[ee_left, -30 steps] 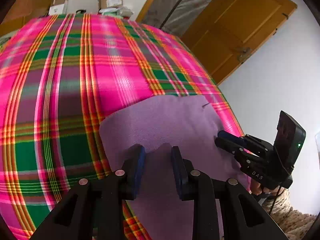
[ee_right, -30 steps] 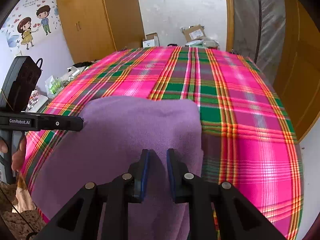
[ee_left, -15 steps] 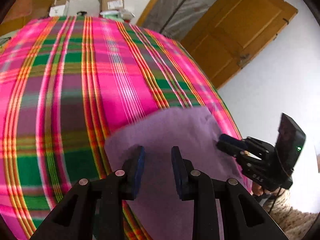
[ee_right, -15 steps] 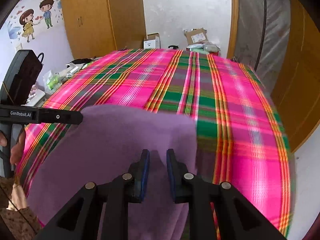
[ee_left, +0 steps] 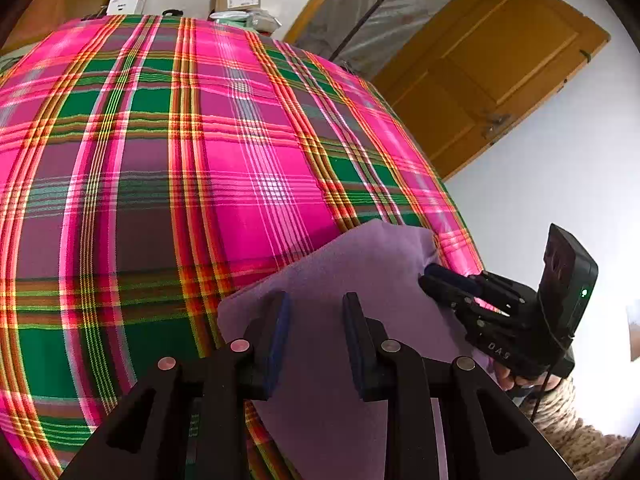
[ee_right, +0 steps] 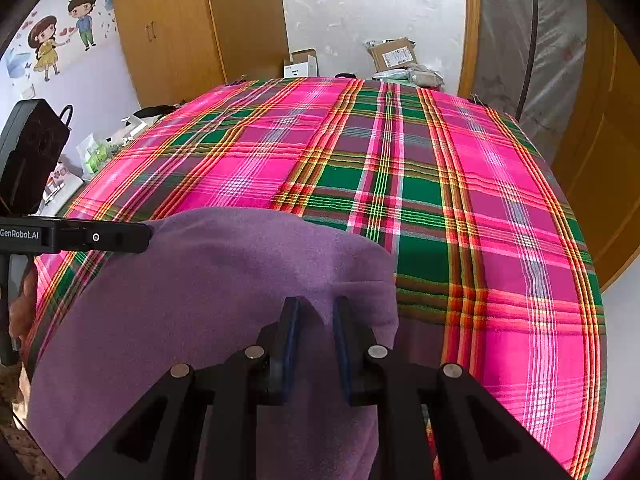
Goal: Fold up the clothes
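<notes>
- Purple cloth lies at the near edge of the plaid bedspread, both near corners lifted in your tools.
- Your L gripper: fingers part-open, w/ a fold of the cloth running up between the pads. In the R wrist view its tip sits right at the cloth's left corner. Can't tell if the pads actually pinch.
- Your R gripper: narrow gap, cloth bunched up between the blue pads & draped over them. Looks like a grip on the right corner; the L wrist view shows its tip buried in the cloth edge.
- Cloth's far edge rests flat on the spread, approx mid-width of the bed.
- Bkgd: cardboard boxes past the far end, wooden wardrobe far left, wooden door on the right.
- Your hand & a knit sleeve show under the R tool.
</notes>
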Action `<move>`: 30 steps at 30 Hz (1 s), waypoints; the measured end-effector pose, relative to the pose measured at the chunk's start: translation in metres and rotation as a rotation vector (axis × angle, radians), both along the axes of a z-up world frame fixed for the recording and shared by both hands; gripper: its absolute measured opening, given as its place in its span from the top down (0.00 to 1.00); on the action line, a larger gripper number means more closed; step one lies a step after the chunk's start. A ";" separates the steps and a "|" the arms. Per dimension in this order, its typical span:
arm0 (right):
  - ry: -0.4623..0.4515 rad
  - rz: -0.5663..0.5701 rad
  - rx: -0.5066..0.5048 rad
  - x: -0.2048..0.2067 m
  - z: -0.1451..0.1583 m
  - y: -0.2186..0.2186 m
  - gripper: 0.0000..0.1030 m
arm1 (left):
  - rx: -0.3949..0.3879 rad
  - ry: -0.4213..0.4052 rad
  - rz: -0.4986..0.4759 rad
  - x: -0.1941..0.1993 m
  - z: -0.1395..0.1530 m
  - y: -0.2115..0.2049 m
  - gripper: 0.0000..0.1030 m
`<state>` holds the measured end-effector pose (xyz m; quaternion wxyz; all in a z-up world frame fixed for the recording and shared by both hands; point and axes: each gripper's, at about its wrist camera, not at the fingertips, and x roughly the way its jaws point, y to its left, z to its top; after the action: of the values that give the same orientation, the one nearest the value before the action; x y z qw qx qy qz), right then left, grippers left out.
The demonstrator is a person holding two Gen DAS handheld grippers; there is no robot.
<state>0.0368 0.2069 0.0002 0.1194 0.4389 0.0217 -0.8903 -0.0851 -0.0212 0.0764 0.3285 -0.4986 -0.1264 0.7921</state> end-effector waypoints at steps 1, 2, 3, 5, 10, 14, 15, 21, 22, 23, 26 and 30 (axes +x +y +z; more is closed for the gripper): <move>0.004 -0.010 0.002 0.002 0.003 -0.001 0.84 | -0.006 0.004 0.004 0.003 0.004 -0.001 0.73; 0.009 -0.017 0.004 0.006 0.006 -0.001 0.84 | -0.013 0.009 0.009 0.006 0.007 -0.003 0.73; 0.019 -0.018 0.002 0.012 0.010 -0.002 0.84 | -0.010 0.017 0.000 0.013 0.011 -0.004 0.73; 0.032 -0.011 -0.017 0.027 0.015 0.000 0.84 | -0.001 0.035 -0.023 0.028 0.017 -0.006 0.73; 0.032 -0.009 -0.060 0.059 0.017 0.003 0.84 | -0.039 0.062 -0.055 0.060 0.019 0.000 0.73; 0.029 -0.011 -0.067 0.069 0.009 0.002 0.84 | -0.076 0.068 -0.056 0.066 0.013 0.000 0.73; 0.027 -0.013 -0.070 0.070 0.007 0.002 0.84 | -0.084 0.064 -0.054 0.066 0.011 0.000 0.73; 0.056 -0.005 -0.051 0.073 0.001 0.002 0.84 | -0.121 0.116 -0.060 0.072 0.008 0.002 0.72; 0.052 -0.007 -0.045 0.074 0.002 0.001 0.84 | -0.126 0.109 -0.052 0.073 0.009 0.001 0.72; 0.047 -0.013 -0.044 0.074 0.004 0.001 0.84 | -0.132 0.100 -0.044 0.075 0.012 0.001 0.72; 0.058 -0.003 -0.047 0.084 0.012 -0.001 0.84 | -0.131 0.103 -0.046 0.088 0.018 -0.002 0.72; 0.070 0.031 -0.057 0.102 0.016 -0.004 0.84 | -0.153 0.109 -0.057 0.107 0.018 -0.003 0.72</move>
<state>0.1389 0.2025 0.0167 0.1447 0.4036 0.0073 -0.9034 0.0218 -0.0247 0.0944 0.3182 -0.4819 -0.0334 0.8157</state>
